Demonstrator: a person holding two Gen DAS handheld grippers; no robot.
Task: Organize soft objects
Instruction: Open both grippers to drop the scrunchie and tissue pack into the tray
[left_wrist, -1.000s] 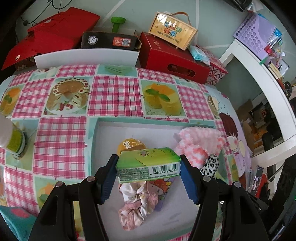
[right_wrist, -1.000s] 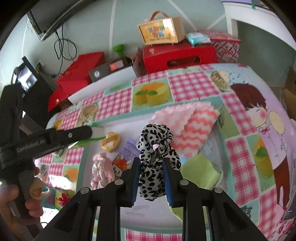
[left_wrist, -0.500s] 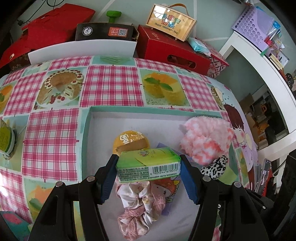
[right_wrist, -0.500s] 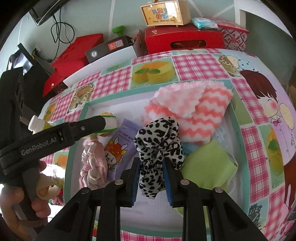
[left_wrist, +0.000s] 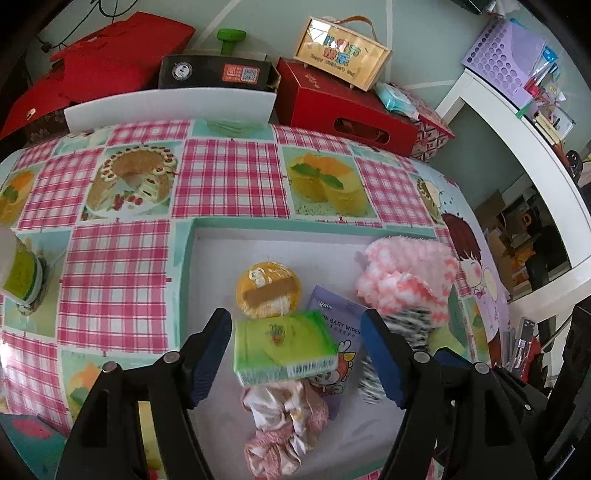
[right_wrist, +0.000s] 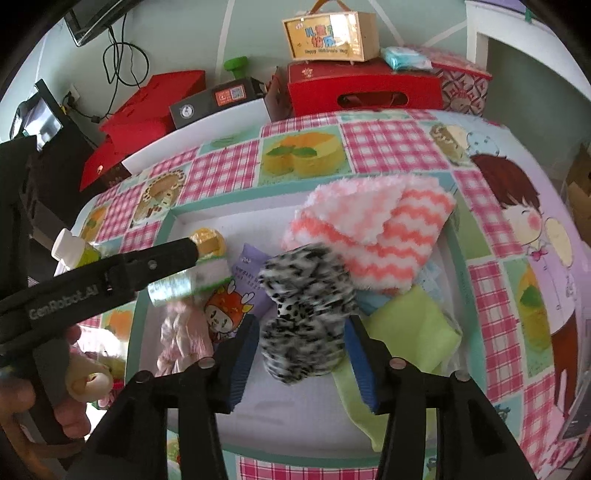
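Observation:
A white tray (left_wrist: 207, 258) with a teal rim lies on the checked tablecloth. My left gripper (left_wrist: 297, 354) is open over it, and a green tissue pack (left_wrist: 282, 347) sits loose between its jaws, above a pink scrunchie (left_wrist: 284, 424). My right gripper (right_wrist: 299, 354) is open, and a blurred leopard-print scrunchie (right_wrist: 306, 314) lies between its jaws, free of them. The tray also holds a yellow round tin (left_wrist: 267, 290), a purple wipes pack (left_wrist: 338, 332), a pink-and-white fluffy cloth (right_wrist: 373, 236) and a green cloth (right_wrist: 410, 332).
Red boxes (left_wrist: 343, 99), a black box (left_wrist: 218, 72) and a wooden case (left_wrist: 341, 51) stand behind the table. A small green-labelled bottle (left_wrist: 16, 269) stands at the table's left. A white desk (left_wrist: 524, 147) is to the right.
Both grippers have opened. The green tissue pack and the leopard scrunchie were let go over the tray and are dropping. Both grippers came lower and closer to the tray.

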